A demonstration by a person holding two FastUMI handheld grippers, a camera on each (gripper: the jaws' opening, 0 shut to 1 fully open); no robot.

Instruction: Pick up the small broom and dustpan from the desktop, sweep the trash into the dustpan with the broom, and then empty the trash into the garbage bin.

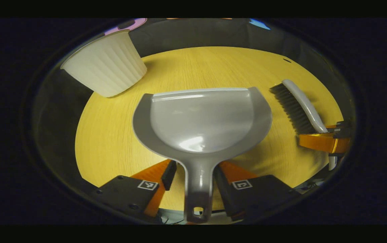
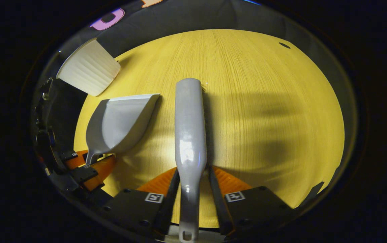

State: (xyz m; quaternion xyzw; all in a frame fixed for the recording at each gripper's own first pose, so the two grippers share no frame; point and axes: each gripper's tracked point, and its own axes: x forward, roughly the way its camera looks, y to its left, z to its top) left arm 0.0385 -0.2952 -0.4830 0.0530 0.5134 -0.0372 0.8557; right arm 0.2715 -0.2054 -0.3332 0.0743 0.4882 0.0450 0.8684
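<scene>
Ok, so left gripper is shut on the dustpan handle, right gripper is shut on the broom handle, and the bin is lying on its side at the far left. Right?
One slip: the bin isn't on its side; the left gripper view shows it standing upright at the far left. The rest holds: left gripper is shut on the dustpan handle, right gripper on the broom handle.

Right tool [image 2: 190,184] clamps the broom [image 2: 189,135] handle beside the dustpan [image 2: 119,123].
</scene>
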